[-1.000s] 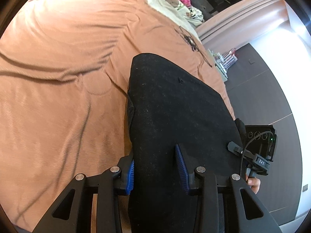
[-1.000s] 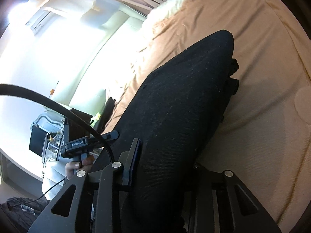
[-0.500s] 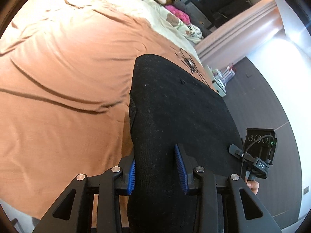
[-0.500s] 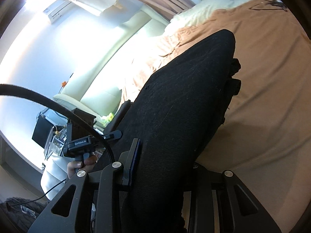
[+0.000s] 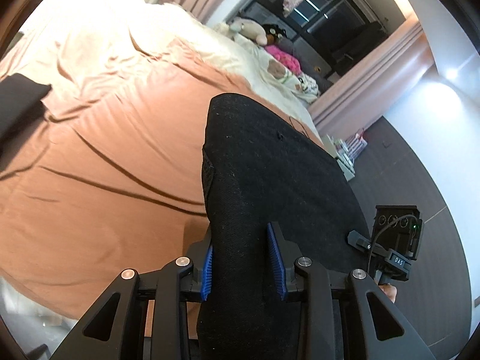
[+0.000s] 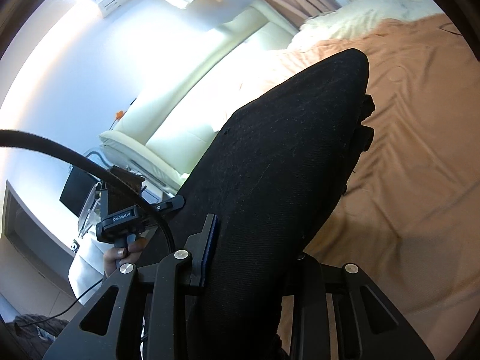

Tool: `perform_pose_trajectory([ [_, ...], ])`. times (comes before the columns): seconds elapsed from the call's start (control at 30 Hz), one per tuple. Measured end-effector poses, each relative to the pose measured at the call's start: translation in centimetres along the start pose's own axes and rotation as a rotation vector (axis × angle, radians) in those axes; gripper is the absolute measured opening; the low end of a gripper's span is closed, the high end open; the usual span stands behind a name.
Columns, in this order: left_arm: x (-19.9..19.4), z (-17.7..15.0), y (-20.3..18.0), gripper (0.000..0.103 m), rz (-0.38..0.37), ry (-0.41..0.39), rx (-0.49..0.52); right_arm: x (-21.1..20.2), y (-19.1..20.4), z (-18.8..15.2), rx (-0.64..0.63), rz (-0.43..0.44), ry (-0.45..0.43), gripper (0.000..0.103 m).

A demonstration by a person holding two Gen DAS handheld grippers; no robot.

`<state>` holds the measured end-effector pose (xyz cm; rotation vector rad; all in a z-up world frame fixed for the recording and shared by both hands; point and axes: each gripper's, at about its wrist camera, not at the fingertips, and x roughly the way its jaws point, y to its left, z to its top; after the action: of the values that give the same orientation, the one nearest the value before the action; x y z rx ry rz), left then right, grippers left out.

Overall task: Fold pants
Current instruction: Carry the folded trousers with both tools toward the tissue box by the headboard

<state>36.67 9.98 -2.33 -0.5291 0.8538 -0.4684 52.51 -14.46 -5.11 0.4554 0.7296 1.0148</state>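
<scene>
- Bedroom setting: a bed [image 5: 90,186] under an orange-brown cover fills the left wrist view from 7 to 11 o'clock, with cream bedding and soft toys [image 5: 252,28] toward 12 o'clock and dark floor toward 3 o'clock.
- Item, pants [image 5: 270,180]: black, bundled into a long band, its far rounded end toward 12 o'clock in the left view and toward 1 o'clock in the right view [image 6: 285,165].
- Long axis: runs straight away from each tool, along the fingers, the near end dropping out of frame at 6 o'clock.
- Left tool [image 5: 243,264]: blue pads either side of the cloth, jaws closing on it.
- Right tool [image 6: 255,258]: clamped on the pants; only the left pad is visible, the other is buried in fabric.
- Relation between tools: side by side on the same near end, the right one seen at 4 o'clock from the left camera, neither plainly nearer the far end.
- Judgement: the coming move likely carries the band out over the bed, lying toward 9 o'clock of the left tool.
- Separate dark cloth [image 5: 21,99] lies at 9 o'clock on the bed; what it is cannot be told.
</scene>
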Motion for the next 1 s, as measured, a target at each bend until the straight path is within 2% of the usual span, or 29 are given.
perform_pose_trajectory([
  [0.4, -8.0, 2.4, 6.7, 0.034, 0.049, -0.079, -0.022, 6.3, 1.7, 1.7, -0.04, 0.047, 0.043, 0.027],
  [0.6, -11.4, 5.3, 10.0, 0.033, 0.071, -0.111, -0.029, 10.4, 2.8, 2.4, -0.05, 0.076, 0.058, 0.027],
  [1.0, -16.9, 10.6, 18.2, 0.033, 0.132, -0.106, 0.014, 19.1, 5.5, 3.9, -0.094, 0.105, 0.091, 0.027],
])
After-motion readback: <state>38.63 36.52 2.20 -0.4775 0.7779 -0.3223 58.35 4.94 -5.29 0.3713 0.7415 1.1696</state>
